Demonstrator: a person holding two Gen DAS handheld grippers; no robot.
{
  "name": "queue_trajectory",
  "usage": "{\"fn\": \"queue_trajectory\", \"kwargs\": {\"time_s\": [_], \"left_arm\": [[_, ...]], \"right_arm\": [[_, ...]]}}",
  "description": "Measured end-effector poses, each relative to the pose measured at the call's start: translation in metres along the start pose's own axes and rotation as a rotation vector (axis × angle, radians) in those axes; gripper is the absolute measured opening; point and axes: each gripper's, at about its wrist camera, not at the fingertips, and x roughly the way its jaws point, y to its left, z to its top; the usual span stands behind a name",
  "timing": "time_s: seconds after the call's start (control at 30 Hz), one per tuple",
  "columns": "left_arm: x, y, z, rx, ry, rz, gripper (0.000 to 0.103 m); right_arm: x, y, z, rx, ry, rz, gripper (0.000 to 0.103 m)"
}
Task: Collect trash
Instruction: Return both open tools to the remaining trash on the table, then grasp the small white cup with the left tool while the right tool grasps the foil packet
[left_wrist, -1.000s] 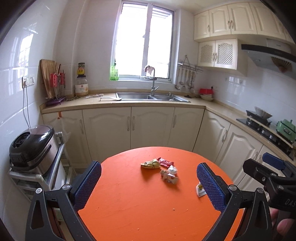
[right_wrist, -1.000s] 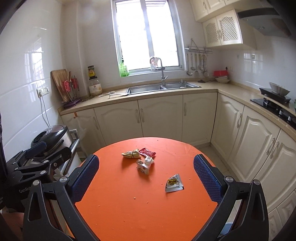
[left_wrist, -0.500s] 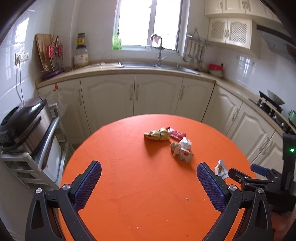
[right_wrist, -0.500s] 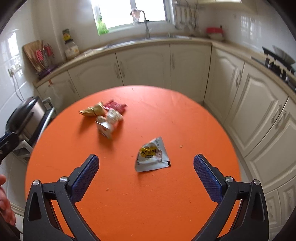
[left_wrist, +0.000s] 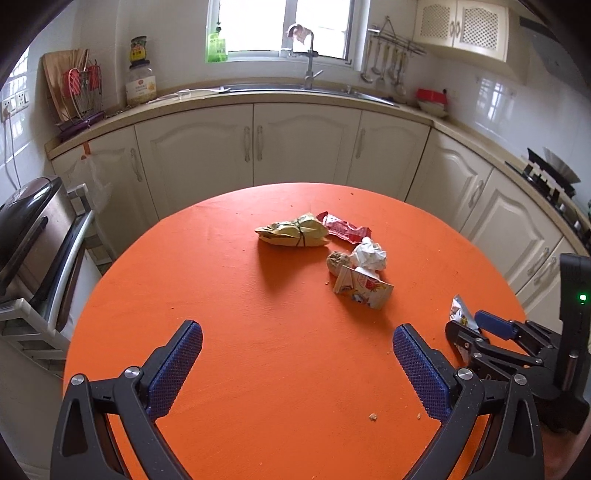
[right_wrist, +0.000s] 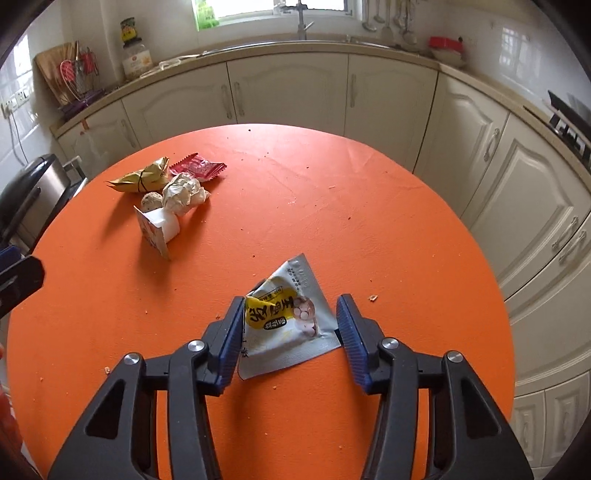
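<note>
A grey-and-yellow snack wrapper (right_wrist: 286, 317) lies flat on the round orange table (right_wrist: 332, 221). My right gripper (right_wrist: 290, 332) is low over it, half closed, with a blue pad on each side of the wrapper; the left pad touches its edge. In the left wrist view the wrapper (left_wrist: 458, 314) and right gripper (left_wrist: 476, 332) sit at the table's right edge. My left gripper (left_wrist: 295, 362) is wide open and empty above the table's near side. A trash cluster lies mid-table: yellow wrapper (left_wrist: 291, 230), red wrapper (left_wrist: 345, 229), crumpled paper (left_wrist: 367, 254), small carton (left_wrist: 362, 286).
Cream kitchen cabinets (left_wrist: 303, 144) and a counter with a sink (left_wrist: 295, 88) curve behind the table. A dark appliance on a metal rack (left_wrist: 26, 229) stands at the left. A stove (left_wrist: 550, 177) is at the right. Crumbs dot the table.
Both grippers have dropped toward the table and tilted down. My right gripper has moved onto the grey-and-yellow wrapper and its jaws have narrowed around it. The left jaws stay wide open.
</note>
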Motion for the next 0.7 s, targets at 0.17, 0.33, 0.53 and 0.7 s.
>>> {"fn": "queue_trajectory", "kwargs": {"time_s": [0.17, 0.33, 0.53, 0.7], "left_arm": [[0.034, -0.011, 0.021, 0.017, 0.015, -0.022, 0.102], [0.088, -0.024, 0.051, 0.043, 0.047, -0.023, 0.102], [0.157, -0.042, 0.075, 0.042, 0.112, -0.019, 0.098], [0.187, -0.039, 0.095, 0.008, 0.101, -0.056, 0.056]], "right_arm": [[-0.005, -0.002, 0.005, 0.007, -0.012, 0.053, 0.014], [-0.005, -0.011, 0.006, 0.05, -0.017, 0.093, 0.014], [-0.012, -0.019, 0.009, 0.074, -0.038, 0.113, 0.014], [-0.018, -0.019, 0.01, 0.069, -0.046, 0.115, 0.014]]}}
